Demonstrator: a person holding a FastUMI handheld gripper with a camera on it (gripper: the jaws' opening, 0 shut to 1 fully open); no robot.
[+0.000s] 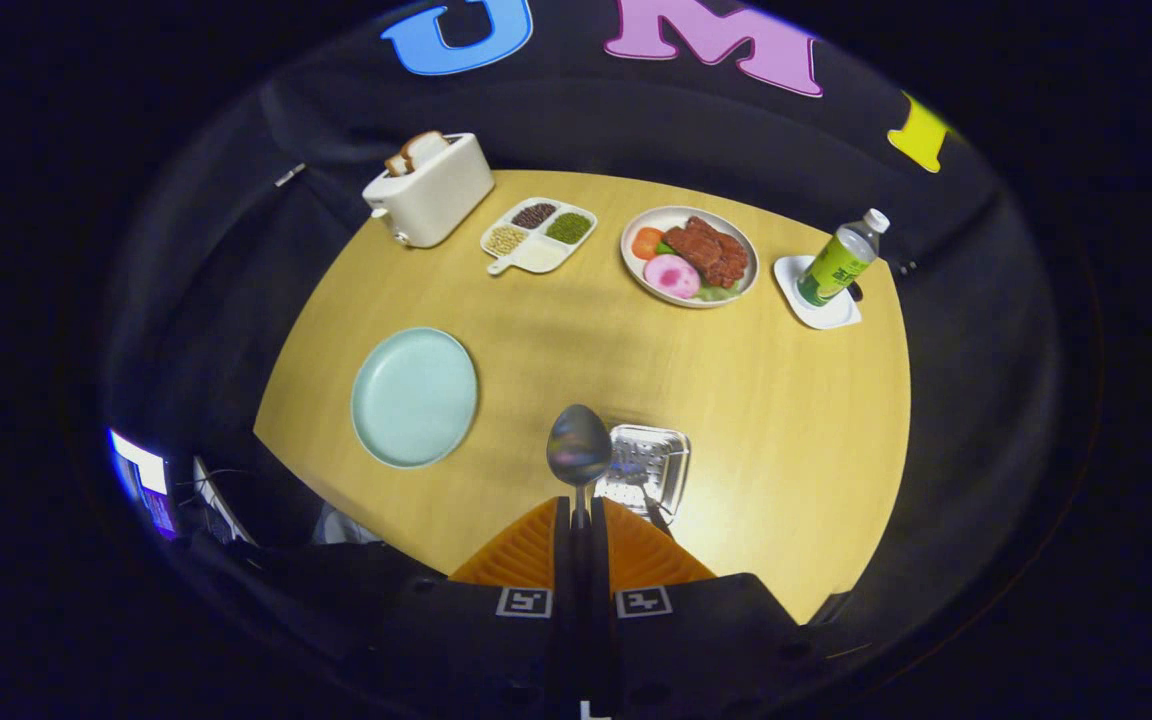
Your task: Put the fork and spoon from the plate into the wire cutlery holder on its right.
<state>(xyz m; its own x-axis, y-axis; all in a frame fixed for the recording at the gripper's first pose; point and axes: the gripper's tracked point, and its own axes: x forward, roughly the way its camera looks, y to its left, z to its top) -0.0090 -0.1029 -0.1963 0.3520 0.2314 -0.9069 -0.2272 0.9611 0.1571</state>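
Our claw (pixel 581 520) is closed tight on the spoon (pixel 578 447), bowl up, held high just beside the wire cutlery holder (pixel 648 468), likely so we can drop it in.

One spoon (pixel 579 445), one wire holder (pixel 648 472), two plates (pixel 414 397), one divided dish (pixel 538 235), one toaster (pixel 429 190), one bottle (pixel 841 260), one coaster (pixel 816 300), one table (pixel 766 420).

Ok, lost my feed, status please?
Gripper shut on spoon, held above table. Wire cutlery holder just ahead, slightly right. Plate bare. Nothing in the way.
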